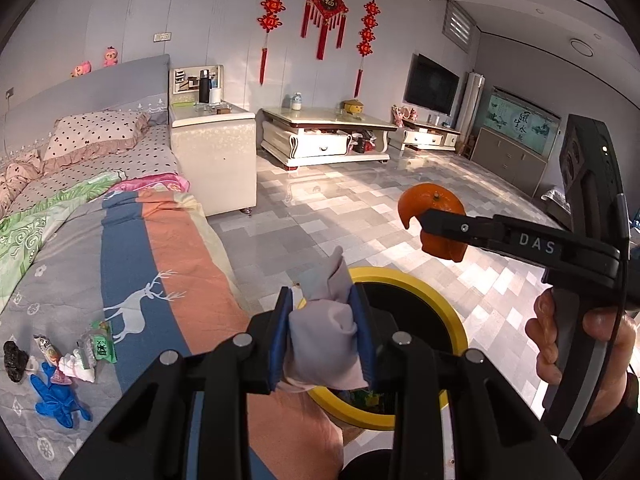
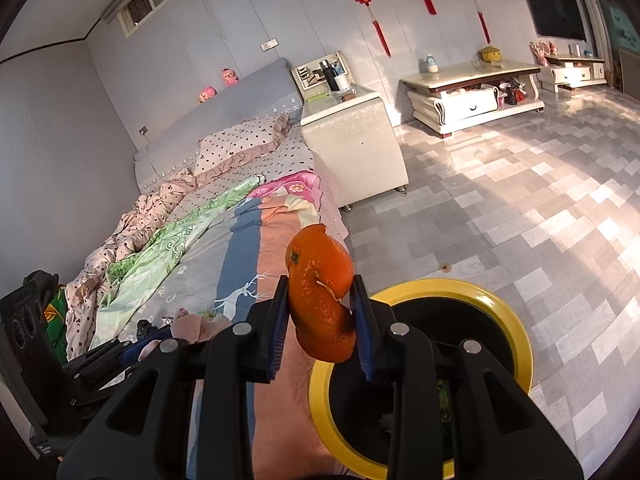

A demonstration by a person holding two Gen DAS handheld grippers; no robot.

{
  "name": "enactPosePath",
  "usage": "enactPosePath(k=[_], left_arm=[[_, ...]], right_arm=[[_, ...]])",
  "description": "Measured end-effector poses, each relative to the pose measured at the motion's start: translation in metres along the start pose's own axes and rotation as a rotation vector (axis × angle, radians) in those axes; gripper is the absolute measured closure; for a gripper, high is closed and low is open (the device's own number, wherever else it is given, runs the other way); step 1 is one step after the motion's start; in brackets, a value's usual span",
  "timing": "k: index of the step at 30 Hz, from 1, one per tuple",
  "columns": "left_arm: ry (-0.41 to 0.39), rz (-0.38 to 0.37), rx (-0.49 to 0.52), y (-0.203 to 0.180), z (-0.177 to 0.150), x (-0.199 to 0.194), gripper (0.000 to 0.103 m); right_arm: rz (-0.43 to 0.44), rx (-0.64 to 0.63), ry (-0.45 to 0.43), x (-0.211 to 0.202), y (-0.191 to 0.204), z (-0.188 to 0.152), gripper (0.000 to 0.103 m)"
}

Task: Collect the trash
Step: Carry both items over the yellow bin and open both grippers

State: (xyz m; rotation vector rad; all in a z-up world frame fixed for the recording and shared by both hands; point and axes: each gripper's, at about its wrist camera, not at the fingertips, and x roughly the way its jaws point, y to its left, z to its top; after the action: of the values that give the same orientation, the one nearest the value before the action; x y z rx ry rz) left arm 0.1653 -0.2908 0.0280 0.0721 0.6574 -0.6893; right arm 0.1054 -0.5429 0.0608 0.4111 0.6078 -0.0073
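We have the left gripper (image 1: 323, 334) clamped on a crumpled pale tissue wad (image 1: 322, 340), blue pads pressing it from both sides. It sits right at the near rim of the yellow-rimmed trash bin (image 1: 452, 308), which stands on the tiled floor (image 1: 360, 216) just beside the bed (image 1: 168, 248). Inside the bin we make out some greenish scraps, too dark to tell more.

Our right gripper (image 2: 320, 312) is closed on a curled piece of orange peel (image 2: 322, 300), held upright between the pads, also at the bin's (image 2: 516, 320) near rim on the bed side. From the left camera the same peel (image 1: 434, 200) shows pinched in the right gripper's fingers (image 1: 448, 220), above the floor beyond the bin, with the right hand (image 1: 576, 344) around the handle.

More trash remains on the striped deer-print blanket (image 1: 160, 280): a green wrapper (image 1: 102, 344), another small wrapper (image 1: 47, 348), white crumpled paper (image 1: 78, 366), a blue glove (image 1: 56, 396) and a dark lump (image 1: 15, 360), all clustered close together near the blanket's left side.

Further back we see a polka-dot pillow (image 1: 96, 132), a white nightstand (image 1: 216, 148), a low white coffee table (image 1: 328, 132), red knot decorations (image 1: 326, 12) on the wall and a wall TV (image 1: 430, 84).
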Motion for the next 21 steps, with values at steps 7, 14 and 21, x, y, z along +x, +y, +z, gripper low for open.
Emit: enactPosePath(k=[7, 14, 21], left_arm=[[0.045, -0.026, -0.008, -0.012, -0.007, 0.032, 0.075], [0.099, -0.052, -0.016, -0.020, -0.018, 0.064, 0.075], [0.133, -0.068, -0.004, -0.031, -0.026, 0.083, 0.075]], right_arm=[[-0.033, 0.042, 0.031, 0.016, -0.023, -0.008, 0.074], [-0.065, 0.074, 0.063, 0.036, -0.046, -0.017, 0.074], [-0.095, 0.110, 0.090, 0.053, -0.067, -0.024, 0.074]])
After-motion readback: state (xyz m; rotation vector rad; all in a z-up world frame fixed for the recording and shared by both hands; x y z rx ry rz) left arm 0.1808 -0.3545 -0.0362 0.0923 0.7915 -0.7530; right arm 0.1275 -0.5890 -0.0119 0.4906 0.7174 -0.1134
